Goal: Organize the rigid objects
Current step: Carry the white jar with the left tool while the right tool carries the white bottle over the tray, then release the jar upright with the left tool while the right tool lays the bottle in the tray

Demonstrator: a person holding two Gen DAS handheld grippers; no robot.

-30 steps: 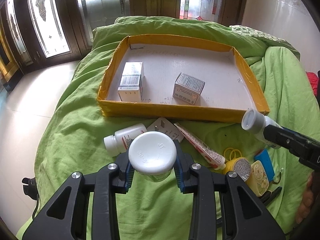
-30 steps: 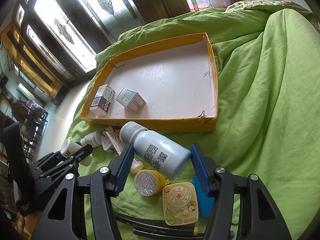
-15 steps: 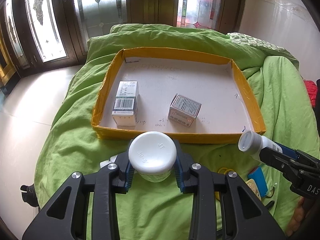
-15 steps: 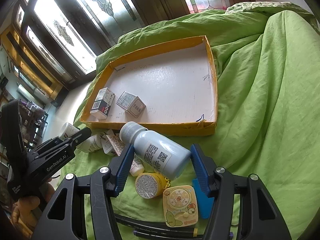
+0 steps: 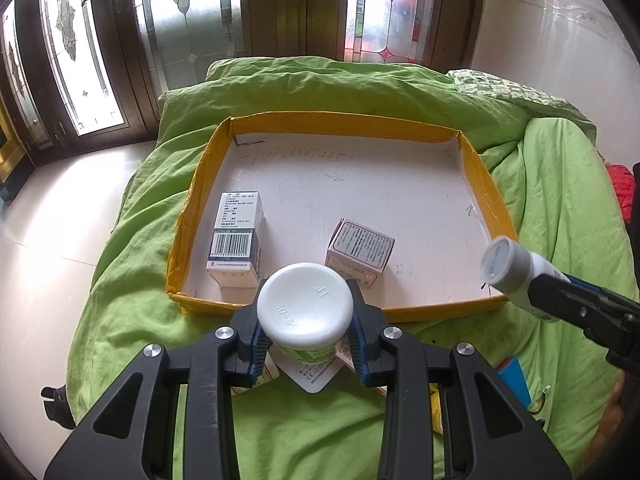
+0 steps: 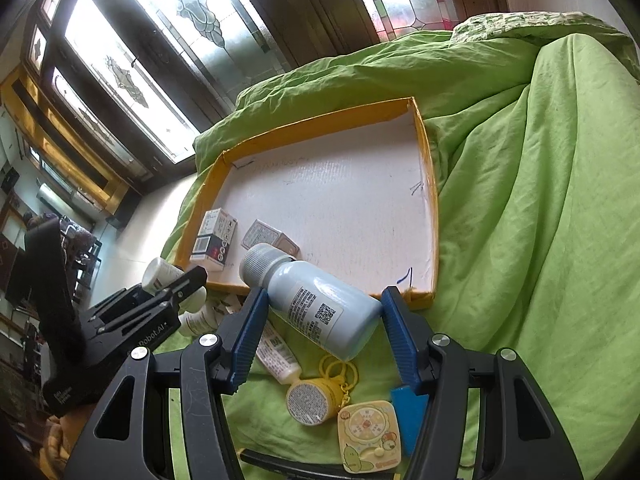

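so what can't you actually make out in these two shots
- White-capped bottle, left wrist view: its body hidden by its own cap and the left gripper.
- Tube, right wrist view: upper part hidden behind the pale blue bottle in the right gripper.
- Tray floor handwriting, left wrist view: too faint to read.
- Black pen, right wrist view: cut off by the bottom edge.

Both wrist cameras look steeply down along their fingers at the bed [image 5: 132, 312], close above it: left faces the tray's [image 5: 320, 124] near edge; right views it from its near right corner. Both share the tray.
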